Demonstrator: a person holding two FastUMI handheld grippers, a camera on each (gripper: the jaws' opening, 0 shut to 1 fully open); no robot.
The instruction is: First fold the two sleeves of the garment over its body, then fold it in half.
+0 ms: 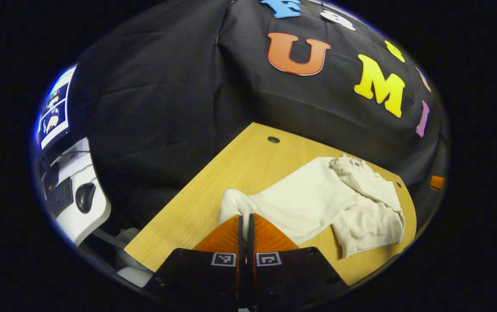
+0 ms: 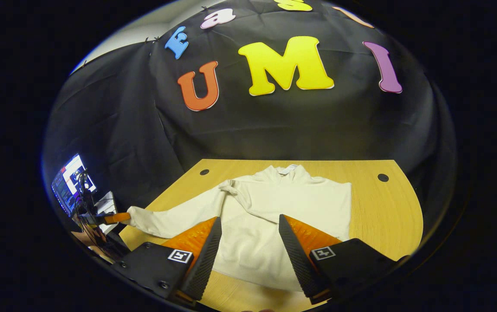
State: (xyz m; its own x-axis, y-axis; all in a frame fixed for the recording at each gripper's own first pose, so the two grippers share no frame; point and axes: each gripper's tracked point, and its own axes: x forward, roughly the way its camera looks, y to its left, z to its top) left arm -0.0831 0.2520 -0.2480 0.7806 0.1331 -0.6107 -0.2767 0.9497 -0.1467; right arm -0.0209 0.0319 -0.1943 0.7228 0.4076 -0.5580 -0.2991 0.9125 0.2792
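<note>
- The left gripper view looks from the table's (image 1: 214, 182) left end, low and close, across the cream garment (image 1: 313, 199) toward the booth corner.
- The right gripper view looks from the near edge, higher, squarely at the back wall.
- Both share garment and tabletop.

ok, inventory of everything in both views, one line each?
garment: 1, cream, spread on the table; one sleeve folded across the body, the other sleeve stretched out sideways.
table: 1, light wood, against the booth wall; small dark holes near its far corners.
monitor: 1, lit, on a white side desk beside the table.
mouse: 1, dark, on the white desk by a keyboard.
left gripper: jaws shut on the outstretched sleeve's cuff.
right gripper: jaws open, above the garment's body.
</note>
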